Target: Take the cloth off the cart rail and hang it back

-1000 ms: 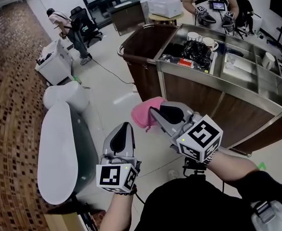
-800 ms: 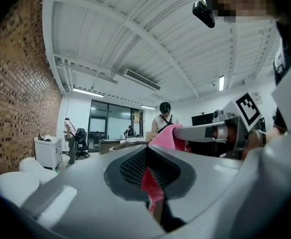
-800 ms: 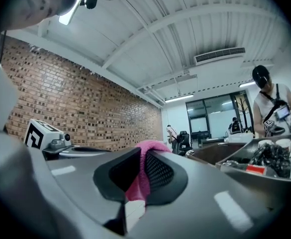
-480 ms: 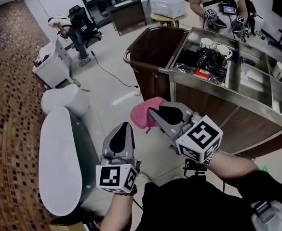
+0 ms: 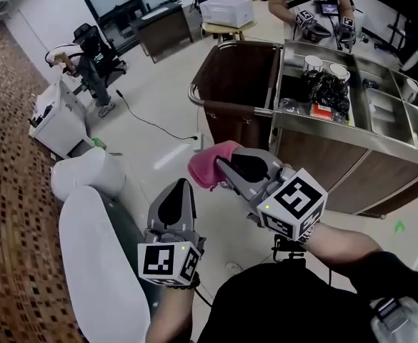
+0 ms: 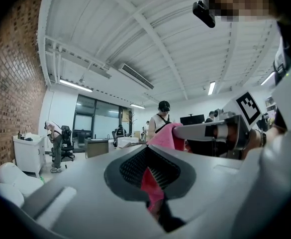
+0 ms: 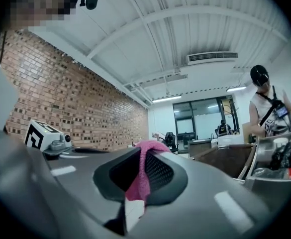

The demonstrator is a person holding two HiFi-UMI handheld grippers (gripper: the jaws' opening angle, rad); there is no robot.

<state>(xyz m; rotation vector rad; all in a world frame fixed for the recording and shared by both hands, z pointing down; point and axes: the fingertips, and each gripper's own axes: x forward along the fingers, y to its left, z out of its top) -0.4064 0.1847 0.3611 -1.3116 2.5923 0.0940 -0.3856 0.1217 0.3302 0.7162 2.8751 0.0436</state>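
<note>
In the head view we are holding the pink cloth (image 5: 207, 166) pinched at the tips of the right tongs (image 5: 221, 168), in the air over the floor and well apart from the cart (image 5: 337, 131), whose curved rail (image 5: 226, 106) is carrying no cloth. So we are judging that the taking-off is done and the hanging-back is the step in hand. The left tongs (image 5: 182, 186) are sitting closed beside it with nothing showing on them here. The cloth is bunched into a lump bulging past the tips toward the upper left, so it is showing no clear long axis in this view. In the left gripper view the left tongs (image 6: 149, 171) are reading as closed; a pink-red sliver is showing in their seam, and we are not managing to tell what it is. The cloth (image 6: 165, 136) is poking from the right tongs (image 6: 185, 132) just beyond. In the right gripper view the right tongs (image 7: 138, 168) are clamping the cloth (image 7: 145, 158), which is running as a narrow strip along the seam from the tips back toward the camera, with the cart (image 7: 230, 163) off to the right. Next, we are expecting to need the cloth lifted over the rail, a free edge drawn out by the left tongs, and the cloth draped evenly before the grip opens.
</note>
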